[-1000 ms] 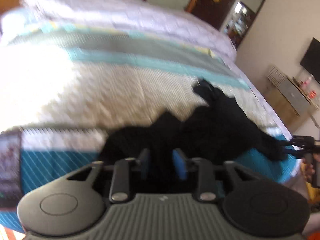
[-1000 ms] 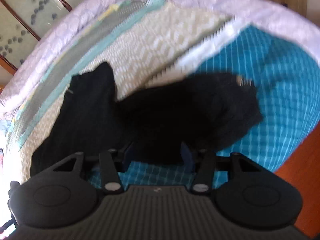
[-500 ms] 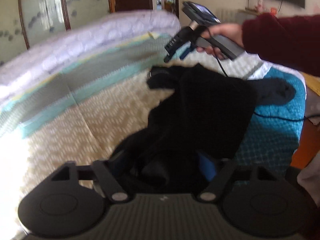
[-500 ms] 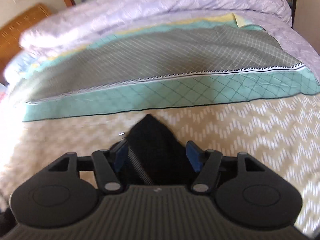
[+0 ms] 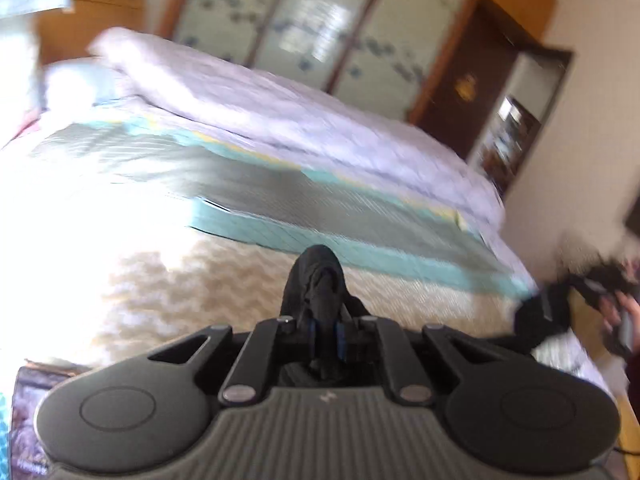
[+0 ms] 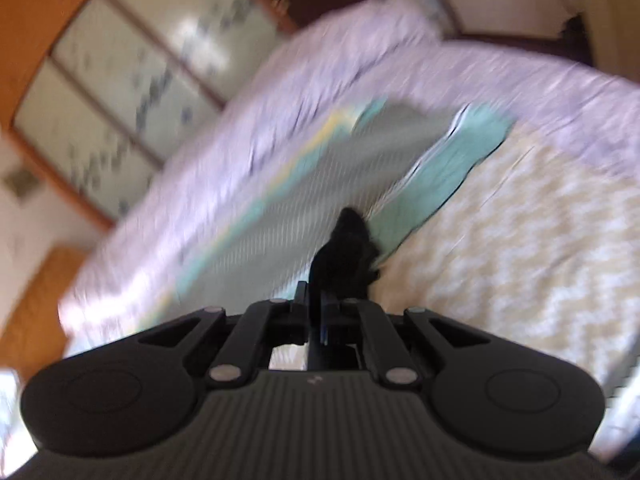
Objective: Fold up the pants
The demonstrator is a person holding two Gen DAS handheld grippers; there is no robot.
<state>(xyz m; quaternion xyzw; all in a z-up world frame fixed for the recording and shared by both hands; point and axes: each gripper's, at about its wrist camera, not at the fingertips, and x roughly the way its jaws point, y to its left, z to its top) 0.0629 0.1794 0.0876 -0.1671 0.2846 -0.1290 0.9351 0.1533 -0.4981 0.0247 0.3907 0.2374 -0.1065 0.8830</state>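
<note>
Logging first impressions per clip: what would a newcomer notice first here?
Black pants bunch up between the shut left gripper at bottom centre; the right gripper pinches another black fold the same way. Behind both lies a bed with teal, grey and cream bedding, all blurred.

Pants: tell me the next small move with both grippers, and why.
Probably draw the two grippers apart to stretch the pants taut above the bed. Both the left gripper and the right gripper have jaws shut on bunched black cloth, which sticks up crumpled past each.
</note>
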